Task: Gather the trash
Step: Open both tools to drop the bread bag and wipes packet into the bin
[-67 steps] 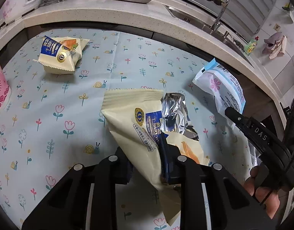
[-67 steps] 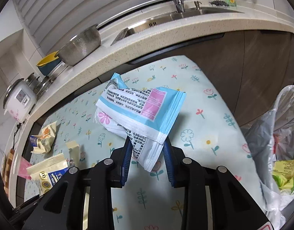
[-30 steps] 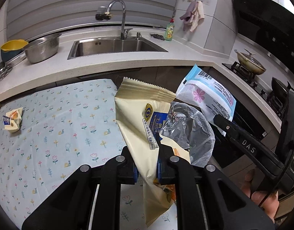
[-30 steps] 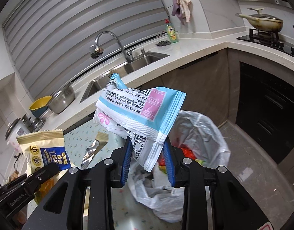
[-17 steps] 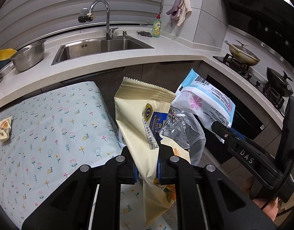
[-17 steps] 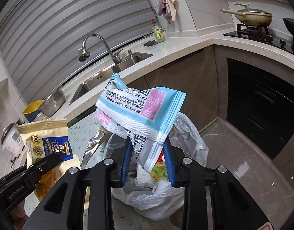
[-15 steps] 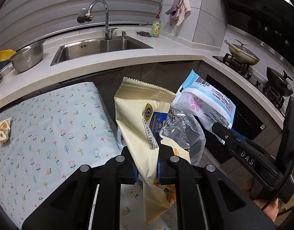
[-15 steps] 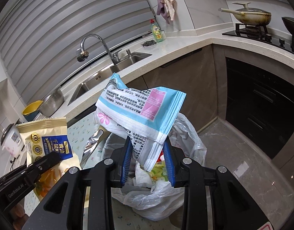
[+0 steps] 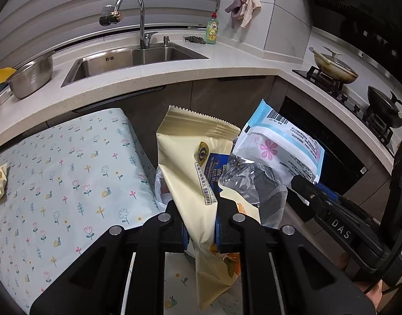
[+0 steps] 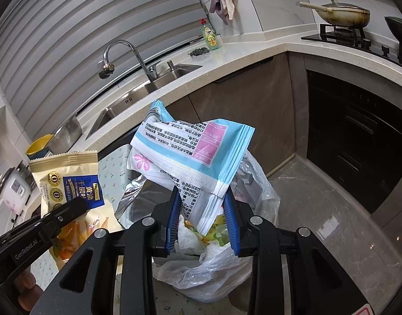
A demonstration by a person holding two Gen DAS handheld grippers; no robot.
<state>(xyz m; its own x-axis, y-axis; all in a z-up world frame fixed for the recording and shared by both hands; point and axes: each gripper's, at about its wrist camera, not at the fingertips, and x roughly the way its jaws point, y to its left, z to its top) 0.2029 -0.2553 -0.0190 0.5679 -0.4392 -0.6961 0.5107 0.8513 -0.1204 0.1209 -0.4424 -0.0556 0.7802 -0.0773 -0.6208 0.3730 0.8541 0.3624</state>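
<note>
A cream wrapper (image 9: 190,162) was clamped between the left fingers (image 9: 174,218) at lower centre; a blue packet (image 10: 190,152) was gripped by the right fingers (image 10: 231,223) above the bag (image 10: 263,194).

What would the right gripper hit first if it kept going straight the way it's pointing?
Probably the white trash bag and the rubbish in it, straight beyond the right gripper, which is shut on the blue-and-white packet; depth is uncertain.

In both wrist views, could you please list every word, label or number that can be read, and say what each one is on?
"DAS": on the right gripper body, left wrist view.
"GenRobot.AI": on the left gripper body, right wrist view.
"黄油" and "千层": blue panel of the yellow snack bag.
"0": its gold medal seals.
Blue-and-white wrapper: dense Chinese print and barcode, too small to read.
Dish soap bottle: label blurred.
</note>
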